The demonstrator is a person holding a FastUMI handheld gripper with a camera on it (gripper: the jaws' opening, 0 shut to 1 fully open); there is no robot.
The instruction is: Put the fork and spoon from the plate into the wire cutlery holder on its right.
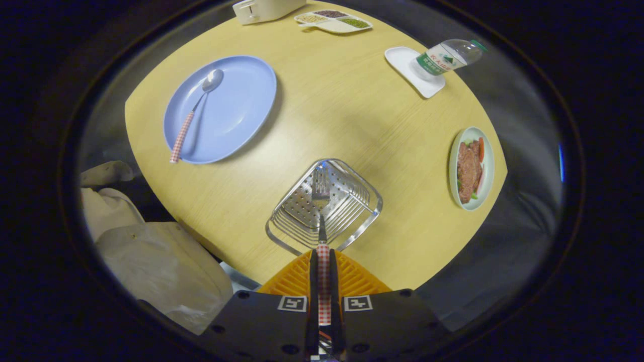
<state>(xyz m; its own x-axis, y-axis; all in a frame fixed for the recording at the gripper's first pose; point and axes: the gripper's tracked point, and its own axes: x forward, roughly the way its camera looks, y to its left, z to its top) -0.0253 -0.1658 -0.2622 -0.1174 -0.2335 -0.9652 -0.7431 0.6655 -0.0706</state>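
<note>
Fingers of the gripper [322, 261] are pressed tight on the checked handle of the fork [321, 201], one on each side, so the grip is firm. Fork hangs straight ahead of the fingertips, tines down inside the wire cutlery holder [362, 193], whose perforated floor shows beneath them; whether the tines touch that floor is hard to tell from above. Lower part of the handle is hidden between the fingers. Holder sits on the wooden tabletop [342, 110], near its front edge. Beyond and to the left lies the blue plate [241, 110], and the spoon [193, 118] rests on it, bowl towards the far side, its checked handle end reaching over the near rim. Off to the right, a small dish of meat and vegetables [472, 168] sits by the tabletop's edge. Further back, a water bottle [448, 56] lies tilted on a white tray [402, 63]. At the far edge, a divided snack dish [334, 21] and a white toaster [264, 9], the latter cut off. Pale bags [151, 251] slump beside the tabletop, lower left.
</note>
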